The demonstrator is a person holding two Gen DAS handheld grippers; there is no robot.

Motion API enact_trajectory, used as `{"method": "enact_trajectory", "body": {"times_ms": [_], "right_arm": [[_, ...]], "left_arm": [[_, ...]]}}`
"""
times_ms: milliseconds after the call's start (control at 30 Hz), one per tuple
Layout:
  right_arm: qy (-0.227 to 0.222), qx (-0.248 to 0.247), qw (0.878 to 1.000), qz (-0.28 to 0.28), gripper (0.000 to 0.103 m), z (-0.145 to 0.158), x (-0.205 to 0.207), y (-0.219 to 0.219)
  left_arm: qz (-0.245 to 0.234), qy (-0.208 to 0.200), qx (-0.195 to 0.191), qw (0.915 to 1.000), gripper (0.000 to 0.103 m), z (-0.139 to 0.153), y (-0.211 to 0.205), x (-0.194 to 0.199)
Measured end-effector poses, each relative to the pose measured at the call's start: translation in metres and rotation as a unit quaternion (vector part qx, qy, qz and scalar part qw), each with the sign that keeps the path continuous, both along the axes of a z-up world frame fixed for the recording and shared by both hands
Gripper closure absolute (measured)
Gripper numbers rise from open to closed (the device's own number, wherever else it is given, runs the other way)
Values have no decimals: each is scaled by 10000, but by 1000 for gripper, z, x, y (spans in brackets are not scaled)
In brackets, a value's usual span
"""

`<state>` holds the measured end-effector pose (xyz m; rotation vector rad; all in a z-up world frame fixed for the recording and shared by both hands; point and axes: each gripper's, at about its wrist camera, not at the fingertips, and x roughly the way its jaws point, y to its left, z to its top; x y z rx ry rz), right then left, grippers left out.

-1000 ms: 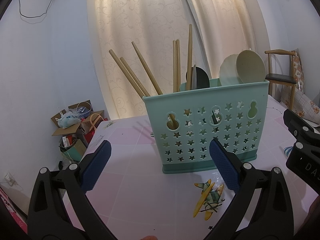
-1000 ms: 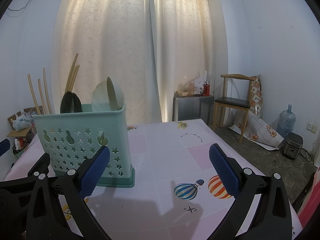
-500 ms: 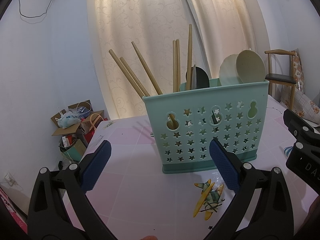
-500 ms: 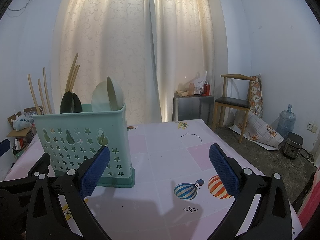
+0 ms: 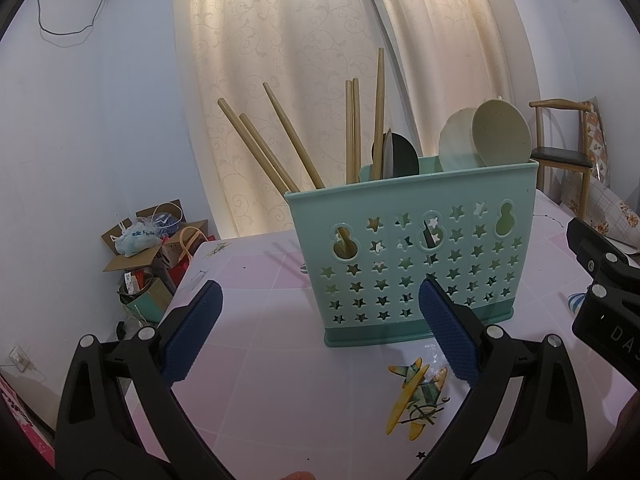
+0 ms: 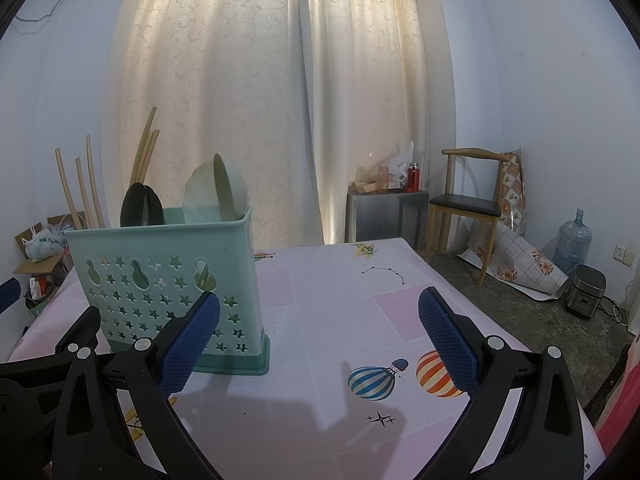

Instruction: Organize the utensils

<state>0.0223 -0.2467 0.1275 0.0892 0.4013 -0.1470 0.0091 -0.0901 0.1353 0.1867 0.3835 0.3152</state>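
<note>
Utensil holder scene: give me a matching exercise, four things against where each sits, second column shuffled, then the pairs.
Things:
1. chopsticks
2. black spoons
3. pale spoons
4. left claw

Places:
A. middle compartment of the utensil holder
B. open, in front of the holder
C. holder's right-end compartment in the left wrist view
D. holder's left end in the same view

Pairs: 1-D, 2-A, 3-C, 4-B

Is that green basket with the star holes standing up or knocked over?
Upright. The utensil caddy stands flat on its base on the table, with chopsticks and spoons sticking out of its top.
</note>
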Motion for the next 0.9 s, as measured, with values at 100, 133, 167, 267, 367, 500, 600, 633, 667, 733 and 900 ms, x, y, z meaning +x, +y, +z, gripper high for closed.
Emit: {"method": "enact_trajectory", "body": {"times_ms": [100,133,167,267,367,500,600,633,667,733,900], "right_arm": [[2,1,10000,0,6,0,0,-1],[3,1,10000,0,6,0,0,-1],[4,0,10000,1,6,0,-1,-1],[0,1,10000,0,6,0,-1,-1],[3,0,10000,0,6,0,0,0],[2,0,10000,0,6,0,0,0],[1,0,10000,0,6,0,0,0],[2,0,10000,1,6,0,0,0],[4,0,10000,1,6,0,0,-1],[3,1,10000,0,6,0,0,0],[1,1,10000,-1,6,0,-1,-1]], "left_arm": [[0,-2,-2,10000,8,0,1,0],[-1,0,-1,10000,8,0,1,0],[-2,3,-2,10000,8,0,1,0],[4,0,2,10000,8,0,0,0],[-5,5,7,10000,8,0,0,0],[-5,5,2,10000,8,0,0,0],[-12,7,-7,10000,8,-1,0,1],[-14,9,-8,10000,8,-2,-1,1],[-14,10,-5,10000,8,-2,-1,1],[-9,10,1,10000,8,-2,-1,1],[34,60,88,9999,8,-5,-5,1]]}}
